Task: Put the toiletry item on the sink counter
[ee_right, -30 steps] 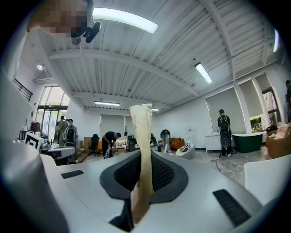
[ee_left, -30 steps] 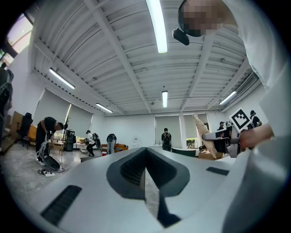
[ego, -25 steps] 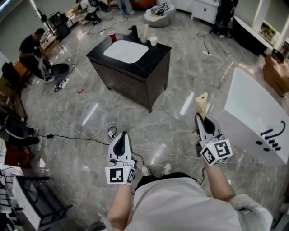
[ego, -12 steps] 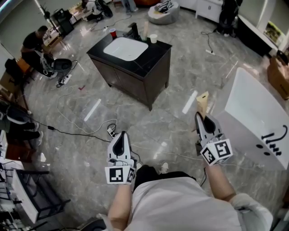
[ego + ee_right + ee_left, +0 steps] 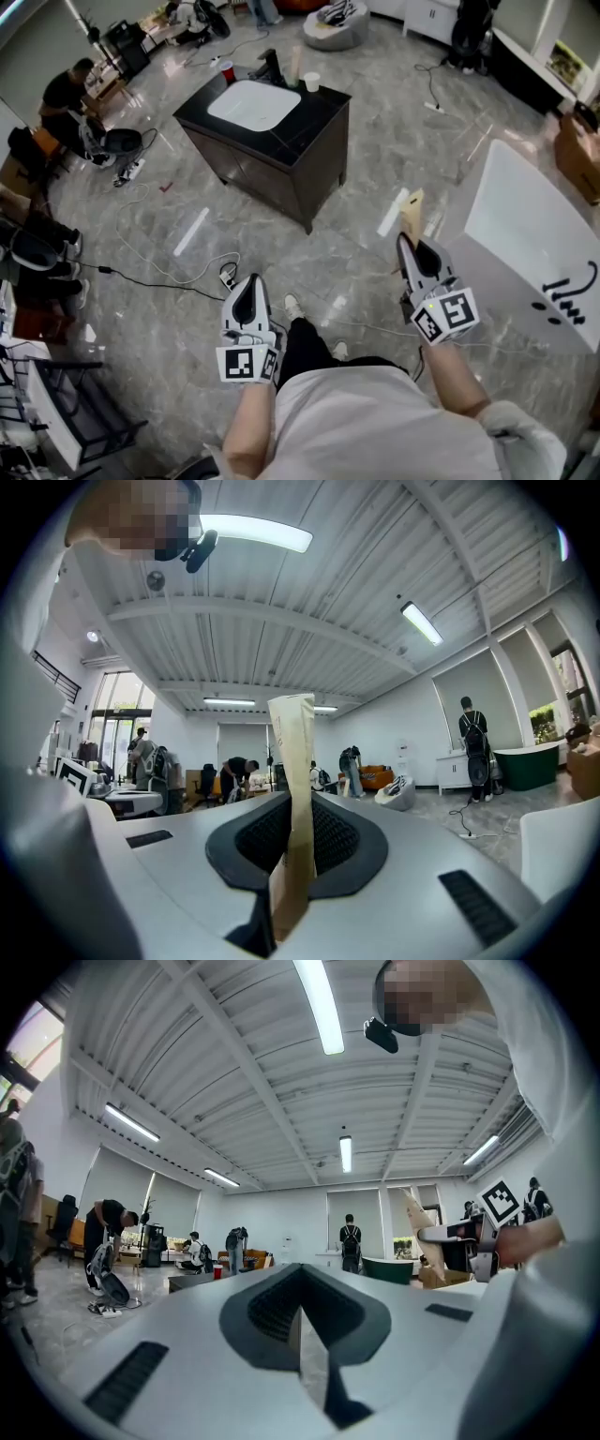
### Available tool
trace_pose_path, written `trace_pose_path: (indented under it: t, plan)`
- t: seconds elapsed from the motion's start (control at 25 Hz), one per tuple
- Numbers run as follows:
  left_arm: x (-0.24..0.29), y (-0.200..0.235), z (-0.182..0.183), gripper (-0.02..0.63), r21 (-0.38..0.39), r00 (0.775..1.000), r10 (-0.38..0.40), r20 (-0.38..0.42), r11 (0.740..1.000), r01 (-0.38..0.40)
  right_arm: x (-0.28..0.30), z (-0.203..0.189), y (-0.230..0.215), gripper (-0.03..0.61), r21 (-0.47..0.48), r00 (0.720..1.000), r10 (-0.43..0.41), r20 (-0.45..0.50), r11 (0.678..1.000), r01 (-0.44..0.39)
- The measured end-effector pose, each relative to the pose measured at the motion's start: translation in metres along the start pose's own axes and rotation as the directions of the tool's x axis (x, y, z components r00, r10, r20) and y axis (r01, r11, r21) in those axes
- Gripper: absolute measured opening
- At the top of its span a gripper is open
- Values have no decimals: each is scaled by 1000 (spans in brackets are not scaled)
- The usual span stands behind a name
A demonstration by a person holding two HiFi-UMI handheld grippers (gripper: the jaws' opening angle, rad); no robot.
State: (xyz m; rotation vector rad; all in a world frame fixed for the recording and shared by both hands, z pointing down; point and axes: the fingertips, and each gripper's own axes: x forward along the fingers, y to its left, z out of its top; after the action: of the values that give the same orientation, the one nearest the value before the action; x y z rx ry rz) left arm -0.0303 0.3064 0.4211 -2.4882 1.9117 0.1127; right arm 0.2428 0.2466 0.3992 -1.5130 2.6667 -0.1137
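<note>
Far left, head view: a person [image 5: 67,94] crouches over gear on the marble floor [image 5: 375,150]. A black cable [image 5: 159,281] runs across the floor toward your feet.

Left gripper [image 5: 247,281]: held low in front of you, pointing forward over bare floor. In the left gripper view its jaws [image 5: 302,1326] meet along a closed seam with nothing between them. It carries nothing.

Centre, ahead of you: the sink counter [image 5: 307,114], a dark cabinet with a black top, stands well apart from both grippers. A white basin [image 5: 253,103] is set into its top. Along the far edge stand a red cup [image 5: 228,72], a black faucet [image 5: 272,66], a tall pale bottle [image 5: 295,66] and a white cup [image 5: 311,82].

Right gripper [image 5: 409,246]: held at about the same height as your left, pointing forward. Its jaws are clamped on the toiletry item [image 5: 411,206], a flat tan tube that stands upright out of the tips. The right gripper view shows the tube [image 5: 292,789] pinched at its lower part between the ribbed pads, the top rising well above the gripper [image 5: 281,874]. The item is in the air over the floor, not at the counter.

Far right: a white bathtub [image 5: 525,234], just beside your right gripper in the head view.
</note>
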Motion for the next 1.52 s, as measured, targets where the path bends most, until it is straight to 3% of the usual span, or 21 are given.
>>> trace_pose_path:
  t: [0.44, 0.96, 1.52]
  plan:
    - [56, 11, -1, 3, -4, 999, -43, 31, 999, 43, 32, -6, -29, 54, -4, 999, -42, -1, 999, 42]
    - [160, 78, -27, 3, -31, 998, -70, -1, 997, 70, 141, -19, -54, 54, -3, 998, -59, -34, 998, 59]
    - [264, 162, -17, 3, -34, 997, -80, -9, 996, 80, 273, -17, -62, 54, 6, 997, -58, -56, 998, 58]
